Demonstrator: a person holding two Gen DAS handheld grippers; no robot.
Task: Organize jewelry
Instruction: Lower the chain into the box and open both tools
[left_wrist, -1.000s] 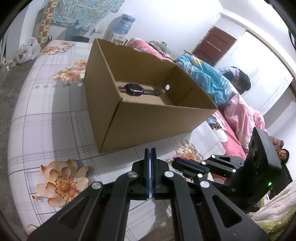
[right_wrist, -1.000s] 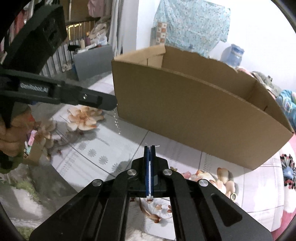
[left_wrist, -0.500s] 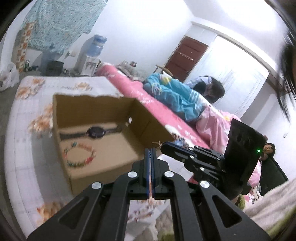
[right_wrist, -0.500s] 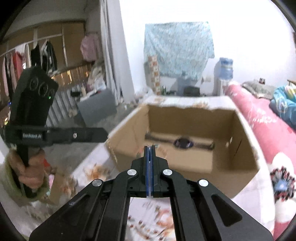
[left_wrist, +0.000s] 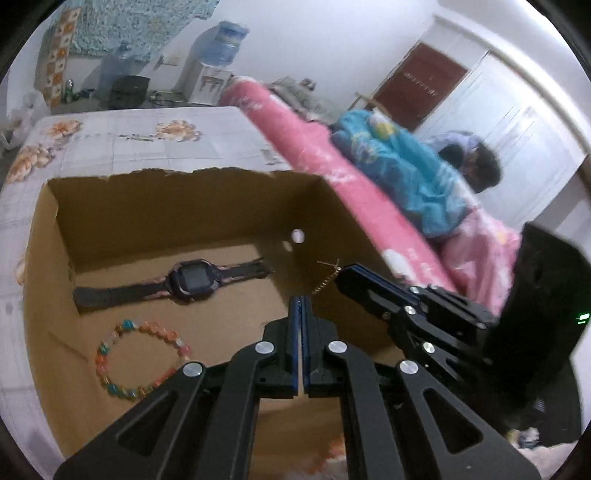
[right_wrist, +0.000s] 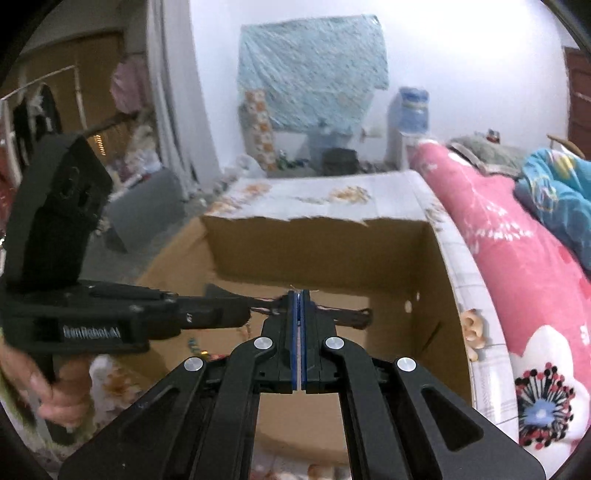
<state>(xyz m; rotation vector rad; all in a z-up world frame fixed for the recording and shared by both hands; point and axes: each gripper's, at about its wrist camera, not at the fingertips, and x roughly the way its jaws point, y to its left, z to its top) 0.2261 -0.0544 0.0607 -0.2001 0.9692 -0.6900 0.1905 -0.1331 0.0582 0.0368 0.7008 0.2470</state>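
Both grippers now hang above the open cardboard box (left_wrist: 177, 221), looking down into it; a second ago they were low beside the box's outer wall, over the flowered bed sheet. As a judgement, that lift carries the piece in hand over the rim and into place for a drop.

The right gripper (left_wrist: 341, 275), seen from the left wrist view, has its fingers pressed together on a thin gold chain (left_wrist: 327, 275). The chain dangles from the fingertips above the box floor, towards the box's right wall, with a small bar or clasp end sticking out sideways. It looks fine and limp, so it will likely pool wherever it lands. In the right wrist view the chain is barely visible at that gripper's tip.

The left gripper (left_wrist: 300, 301) has its fingers closed flat against each other, with nothing seen between them.

On the box floor lie two pieces already stowed: a dark smartwatch (left_wrist: 184, 282) with its strap stretched out along the back wall, and a pastel bead bracelet (left_wrist: 142, 360) lying as an open ring nearer the front wall, apart from the watch. The floor space on the right side of the box, under the chain, is bare.
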